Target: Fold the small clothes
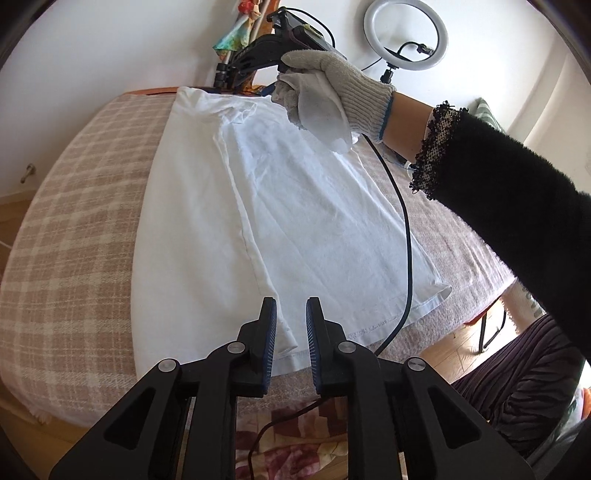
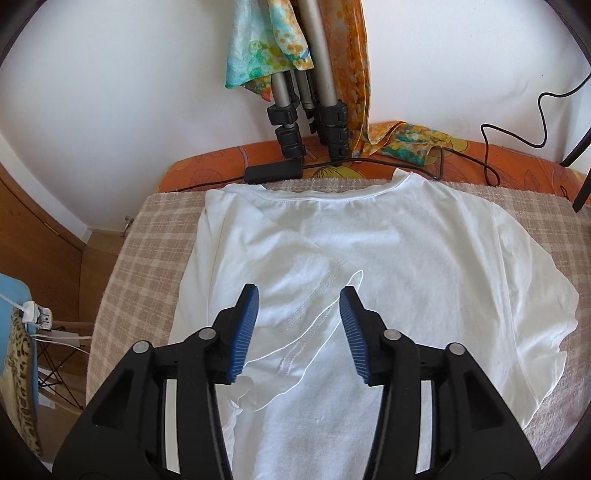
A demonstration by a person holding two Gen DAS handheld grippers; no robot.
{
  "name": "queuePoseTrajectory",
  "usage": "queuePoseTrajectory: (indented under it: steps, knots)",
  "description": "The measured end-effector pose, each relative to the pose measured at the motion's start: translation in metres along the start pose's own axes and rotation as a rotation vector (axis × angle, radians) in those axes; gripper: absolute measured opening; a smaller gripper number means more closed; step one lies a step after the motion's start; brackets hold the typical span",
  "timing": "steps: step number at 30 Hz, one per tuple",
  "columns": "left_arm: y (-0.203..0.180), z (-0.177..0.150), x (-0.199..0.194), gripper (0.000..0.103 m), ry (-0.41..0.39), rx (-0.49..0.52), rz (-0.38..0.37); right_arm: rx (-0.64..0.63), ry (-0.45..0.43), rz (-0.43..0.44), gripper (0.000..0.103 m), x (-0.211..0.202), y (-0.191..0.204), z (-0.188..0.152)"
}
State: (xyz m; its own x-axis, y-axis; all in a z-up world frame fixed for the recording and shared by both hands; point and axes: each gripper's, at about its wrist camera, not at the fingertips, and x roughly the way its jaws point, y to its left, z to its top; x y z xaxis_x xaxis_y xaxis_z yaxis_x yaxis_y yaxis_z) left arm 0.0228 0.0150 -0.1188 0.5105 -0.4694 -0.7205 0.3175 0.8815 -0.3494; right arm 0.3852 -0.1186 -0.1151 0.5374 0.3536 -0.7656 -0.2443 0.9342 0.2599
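A white T-shirt (image 1: 258, 206) is spread flat on a bench covered with a beige checked cloth (image 1: 81, 206). The left gripper (image 1: 291, 343) is held over the shirt's near hem, its jaws slightly parted and empty. The right gripper (image 2: 299, 332) is held above the folded-in sleeve (image 2: 306, 310), jaws wide apart, nothing held. Farther off, the gloved right hand (image 1: 325, 92) is seen, with tripod legs (image 2: 306, 92) and a ring light (image 1: 405, 34) against the wall.

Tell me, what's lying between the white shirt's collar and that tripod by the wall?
In the right wrist view, a black cable with an adapter box lies between the shirt's collar and the tripod.
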Motion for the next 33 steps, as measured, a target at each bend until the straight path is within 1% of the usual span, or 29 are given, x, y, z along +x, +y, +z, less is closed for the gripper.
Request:
queuePoseTrajectory:
  steps: [1,4,8,11,13,17,21,23,24,25,26,27,28,33]
  knots:
    - [0.0,-0.001,-0.006,0.015,-0.014,-0.004,-0.018,-0.006,-0.006,0.012,0.055,-0.007,-0.001,-0.002]
    - [-0.001,-0.002,-0.023,0.015,-0.062,-0.011,-0.032,-0.019,-0.019,0.042,0.055,-0.033,-0.005,-0.014]
    - [-0.001,-0.001,-0.042,0.015,-0.131,-0.009,0.016,-0.036,-0.047,0.095,0.055,-0.073,-0.014,-0.034]
    - [-0.002,0.002,-0.049,0.015,-0.162,-0.03,0.024,-0.052,-0.071,0.107,0.055,-0.103,-0.022,-0.047]
    - [-0.007,0.005,-0.05,0.015,-0.178,-0.026,0.037,-0.057,-0.09,0.102,0.055,-0.122,-0.032,-0.055]
    - [-0.026,0.007,-0.042,0.015,-0.186,0.005,0.034,-0.037,-0.115,0.091,0.055,-0.151,-0.061,-0.063]
    - [-0.053,0.011,-0.028,0.015,-0.157,0.037,0.007,0.006,-0.131,0.081,0.055,-0.173,-0.097,-0.066]
    - [-0.069,0.015,-0.018,0.015,-0.148,0.068,0.0,0.024,-0.133,0.074,0.056,-0.181,-0.117,-0.067]
    - [-0.077,0.016,-0.014,0.018,-0.145,0.089,-0.003,0.033,-0.138,0.062,0.056,-0.183,-0.127,-0.068]
    - [-0.086,0.017,-0.009,0.025,-0.143,0.111,-0.004,0.043,-0.143,0.048,0.058,-0.184,-0.137,-0.068]
    - [-0.096,0.017,-0.005,0.029,-0.14,0.136,-0.005,0.058,-0.146,0.035,0.059,-0.183,-0.148,-0.069]
    - [-0.105,0.017,0.0,0.037,-0.137,0.162,-0.005,0.075,-0.143,0.03,0.059,-0.181,-0.16,-0.069]
    - [-0.113,0.015,0.005,0.042,-0.136,0.188,-0.008,0.092,-0.14,0.032,0.059,-0.179,-0.171,-0.069]
    - [-0.153,0.008,0.034,0.043,-0.101,0.295,-0.011,0.161,-0.112,0.054,0.059,-0.152,-0.21,-0.072]
